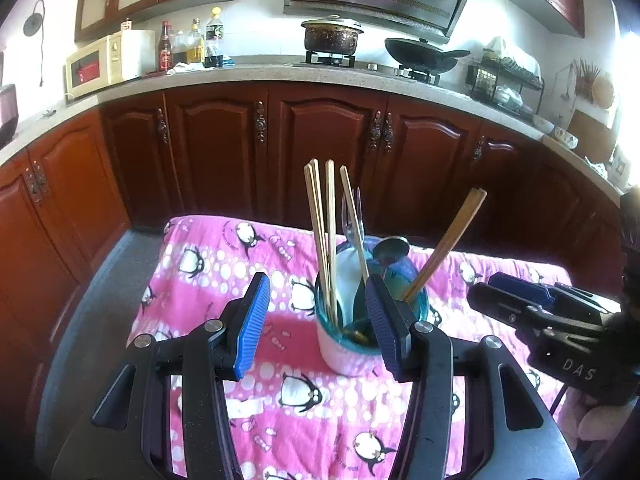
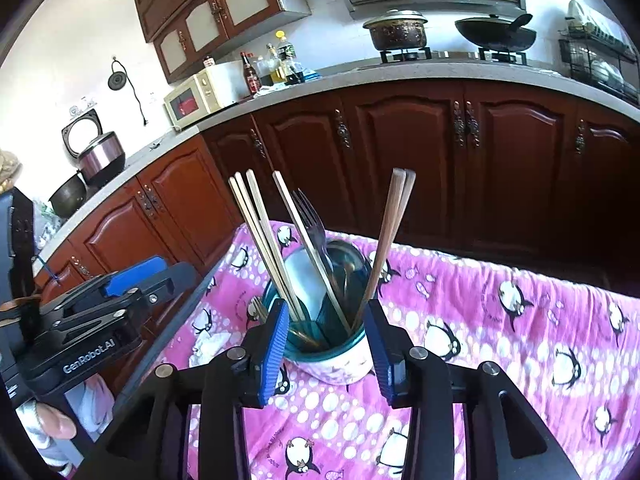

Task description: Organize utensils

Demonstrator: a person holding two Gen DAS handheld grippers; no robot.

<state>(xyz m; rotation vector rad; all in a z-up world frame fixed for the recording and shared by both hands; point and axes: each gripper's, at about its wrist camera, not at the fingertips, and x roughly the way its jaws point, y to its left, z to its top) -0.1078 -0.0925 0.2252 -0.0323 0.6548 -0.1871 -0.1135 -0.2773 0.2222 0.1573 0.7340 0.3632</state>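
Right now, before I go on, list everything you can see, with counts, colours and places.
utensil holder: one, teal rim, white base, on the cloth
light chopsticks: four, pale wood, standing in the holder's left side
dark chopsticks: two, brown, leaning right in the holder
fork: one, metal, tines up, in the holder
spoon: one, metal, in the holder
cloth: one, pink with penguins, covering the table
microwave: one, cream, on the counter
pot: one, dark, on the stove
wok: one, black, on the stove
left hand-held gripper: open, empty, before the holder
right hand-held gripper: open, empty, flanking the holder
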